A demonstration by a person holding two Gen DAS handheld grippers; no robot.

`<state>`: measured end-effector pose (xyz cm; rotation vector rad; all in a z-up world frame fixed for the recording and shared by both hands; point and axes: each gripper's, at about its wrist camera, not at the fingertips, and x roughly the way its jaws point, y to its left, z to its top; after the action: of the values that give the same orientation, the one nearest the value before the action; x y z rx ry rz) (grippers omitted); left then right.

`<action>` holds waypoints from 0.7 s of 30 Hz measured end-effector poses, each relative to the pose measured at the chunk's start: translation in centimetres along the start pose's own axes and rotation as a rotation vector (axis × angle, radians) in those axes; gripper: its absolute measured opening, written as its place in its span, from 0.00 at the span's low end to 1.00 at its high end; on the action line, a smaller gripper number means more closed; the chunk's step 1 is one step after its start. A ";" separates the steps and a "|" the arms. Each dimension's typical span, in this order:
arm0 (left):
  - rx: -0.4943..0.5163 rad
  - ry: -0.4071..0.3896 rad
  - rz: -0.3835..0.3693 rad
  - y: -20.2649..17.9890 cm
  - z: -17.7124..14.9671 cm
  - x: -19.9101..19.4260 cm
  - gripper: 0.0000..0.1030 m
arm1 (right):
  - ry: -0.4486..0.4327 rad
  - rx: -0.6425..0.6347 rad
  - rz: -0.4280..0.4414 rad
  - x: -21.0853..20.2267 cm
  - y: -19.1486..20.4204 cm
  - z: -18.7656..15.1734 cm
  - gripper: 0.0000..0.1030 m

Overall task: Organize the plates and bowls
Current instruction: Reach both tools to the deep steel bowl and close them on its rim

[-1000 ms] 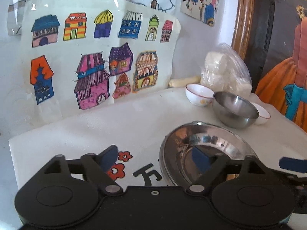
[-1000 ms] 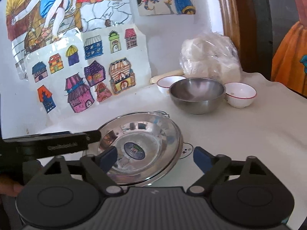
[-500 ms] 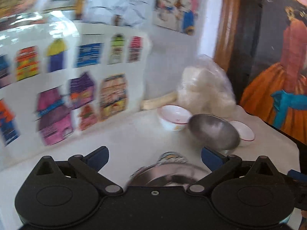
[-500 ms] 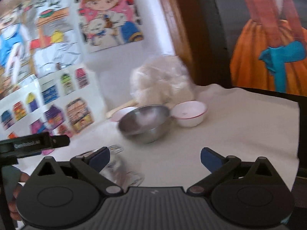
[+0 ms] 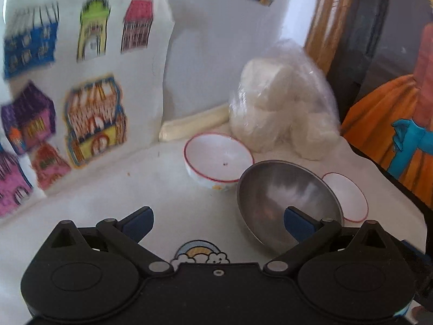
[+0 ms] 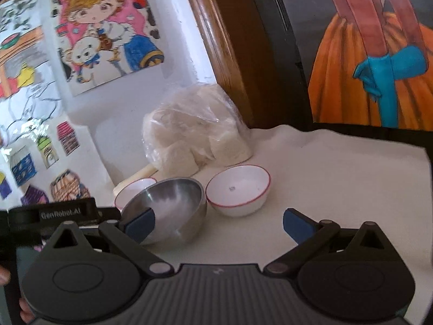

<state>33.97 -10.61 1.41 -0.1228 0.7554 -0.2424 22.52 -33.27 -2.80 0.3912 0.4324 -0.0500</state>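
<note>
A steel bowl (image 5: pixel 286 203) stands on the white table cloth between two white bowls with red rims, one to its left (image 5: pixel 219 159) and one half hidden behind it on the right (image 5: pixel 347 199). My left gripper (image 5: pixel 217 224) is open and empty just short of the steel bowl, its right fingertip in front of the bowl's hollow. In the right wrist view the steel bowl (image 6: pixel 173 205) is tilted, with a white bowl (image 6: pixel 238 189) to its right and the other (image 6: pixel 135 189) behind it. My right gripper (image 6: pixel 219 224) is open and empty, its left fingertip overlapping the steel bowl.
A clear plastic bag of white lumps (image 5: pixel 284 103) sits behind the bowls against the wall, beside a cream roll (image 5: pixel 194 124). Drawings hang on the wall at left. The cloth's right edge (image 6: pixel 422 162) meets a dark surface. The left gripper's body (image 6: pixel 65 212) shows at the left.
Both grippers have swung right, away from the steel plate, which has left both views. The bowls are now close in front. Both pairs of jaws have widened a little.
</note>
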 end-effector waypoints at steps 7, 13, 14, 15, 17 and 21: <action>-0.116 0.062 -0.053 1.2 0.5 2.4 0.97 | 0.055 0.056 0.045 3.4 0.3 -0.2 0.97; -0.096 0.072 -0.089 0.8 0.2 3.1 0.91 | 0.070 0.057 0.070 4.3 0.7 -0.6 0.85; -0.090 0.074 -0.089 0.7 0.2 3.3 0.90 | 0.073 0.056 0.071 4.5 0.7 -0.7 0.83; -0.085 0.078 -0.090 0.6 0.2 3.4 0.87 | 0.077 0.058 0.074 4.6 0.7 -0.8 0.80; -0.086 0.084 -0.093 0.5 0.1 3.6 0.83 | 0.087 0.061 0.080 4.9 0.7 -0.9 0.76; -0.092 0.094 -0.101 0.4 0.0 3.8 0.62 | 0.101 0.069 0.096 5.5 0.6 -1.2 0.59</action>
<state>36.74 -11.20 -1.20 -0.2386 0.8551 -0.3110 27.12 -32.02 -5.88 0.4834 0.5118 0.0483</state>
